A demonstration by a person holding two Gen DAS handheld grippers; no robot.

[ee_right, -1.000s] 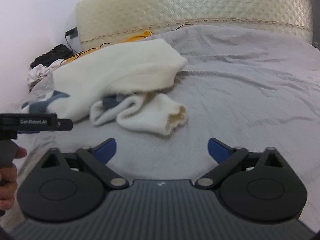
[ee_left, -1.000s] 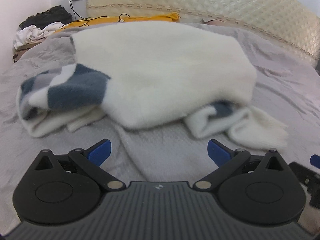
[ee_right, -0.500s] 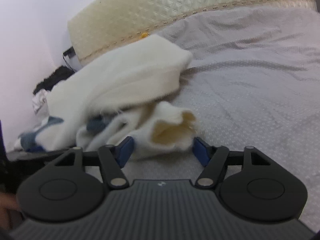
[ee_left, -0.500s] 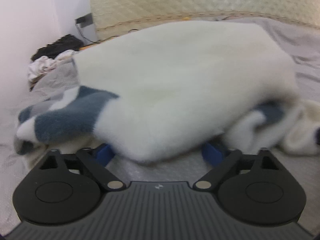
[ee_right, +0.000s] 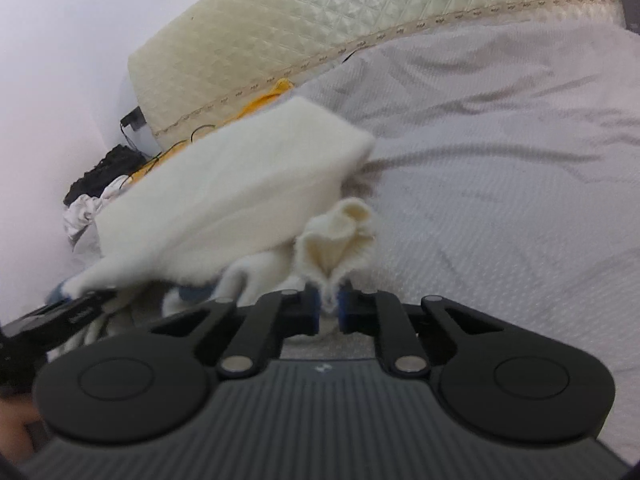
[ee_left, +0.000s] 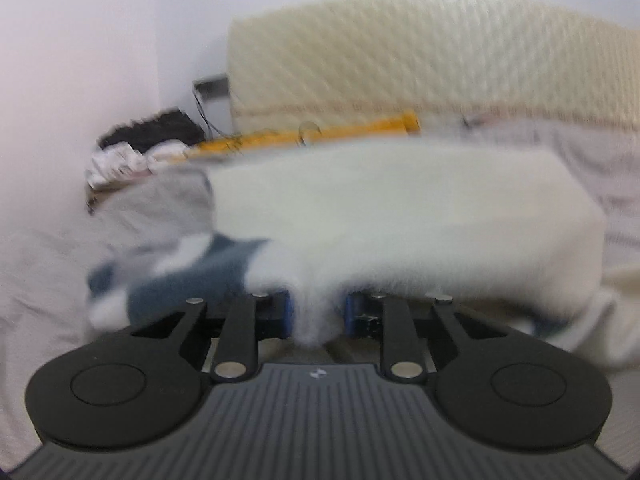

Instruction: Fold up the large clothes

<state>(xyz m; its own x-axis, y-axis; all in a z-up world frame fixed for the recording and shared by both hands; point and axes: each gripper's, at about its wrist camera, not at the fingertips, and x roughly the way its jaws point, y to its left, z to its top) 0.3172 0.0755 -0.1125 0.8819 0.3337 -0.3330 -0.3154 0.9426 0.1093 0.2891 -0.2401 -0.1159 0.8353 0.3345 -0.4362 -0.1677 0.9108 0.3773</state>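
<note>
Both jaws tight on fluffy cream sweater, ribbed cuff bunched.

The sweater looks fluffy, woolly cloth (blurred, so perhaps fleece); the bedsheet is matt, dimpled fabric.

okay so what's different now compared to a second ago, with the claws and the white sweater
Both claws went from open and short of the white sweater to shut on it: the left claw pinches its near edge, the right claw pinches the sleeve cuff. The fabric is drawn up toward each. The grey bedsheet and quilted headboard are unchanged.
</note>
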